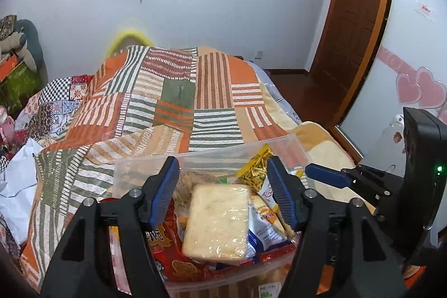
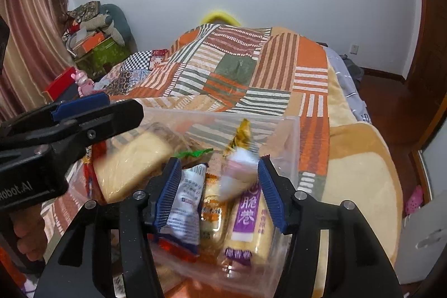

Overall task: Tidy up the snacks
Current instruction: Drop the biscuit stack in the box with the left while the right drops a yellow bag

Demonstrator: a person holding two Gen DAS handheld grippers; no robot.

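Observation:
A clear plastic bin sits on the bed, filled with snack packs. In the left wrist view my left gripper is open above a wrapped pale bread block, which lies on top of a red snack bag. In the right wrist view my right gripper is open over the bin; a small blurred white and yellow pack is between its fingers, apart from both pads. Below lie a purple-labelled roll pack and a white and blue pack. The bread block lies left.
The bin rests on an orange, green and white patchwork blanket. A cream blanket lies to the right. The left gripper's body reaches in from the left in the right wrist view. A wooden door stands at the right.

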